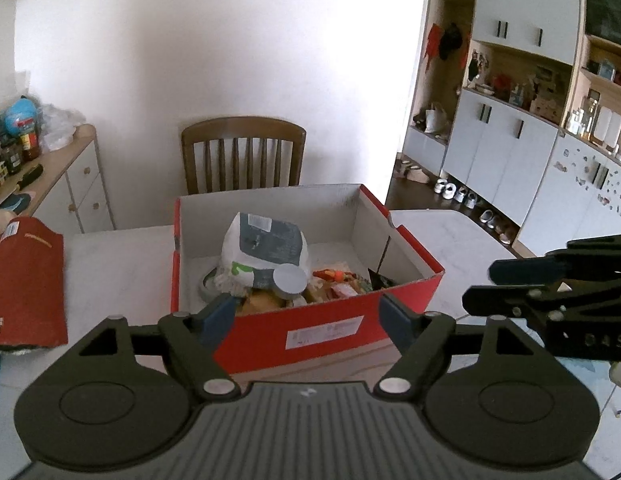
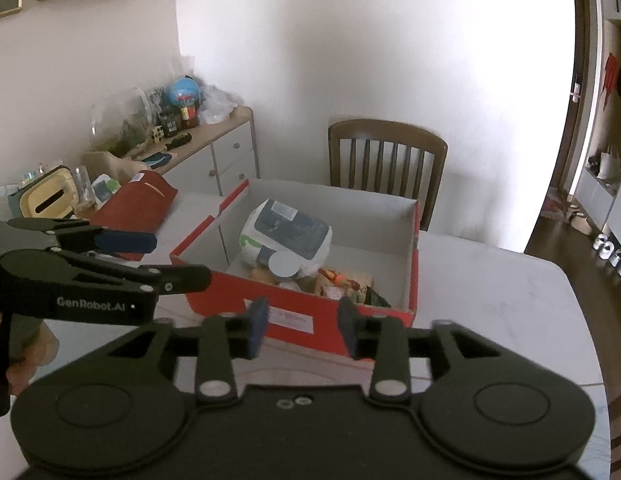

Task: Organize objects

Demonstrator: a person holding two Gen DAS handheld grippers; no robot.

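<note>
Home dining area – white marble-look surface (image 2: 490,280) with a brown slatted wooden chair (image 1: 243,155) against a plain white wall. Cluttered wood-topped white sideboard (image 2: 222,148) on one side; white-and-wood entryway cabinets (image 1: 510,120) with hanging clothes, knick-knacks, and small shoes (image 1: 456,192) lined up underneath.

Bright soft daylight, washed-out white wall (image 1: 214,40), fisheye bending at edges, slight blur

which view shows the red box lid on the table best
The right wrist view. There the red lid lies left of the red box with its whole top and white label visible. In the left wrist view the lid sits at the frame's left edge, cut off and partly blurred.
</note>
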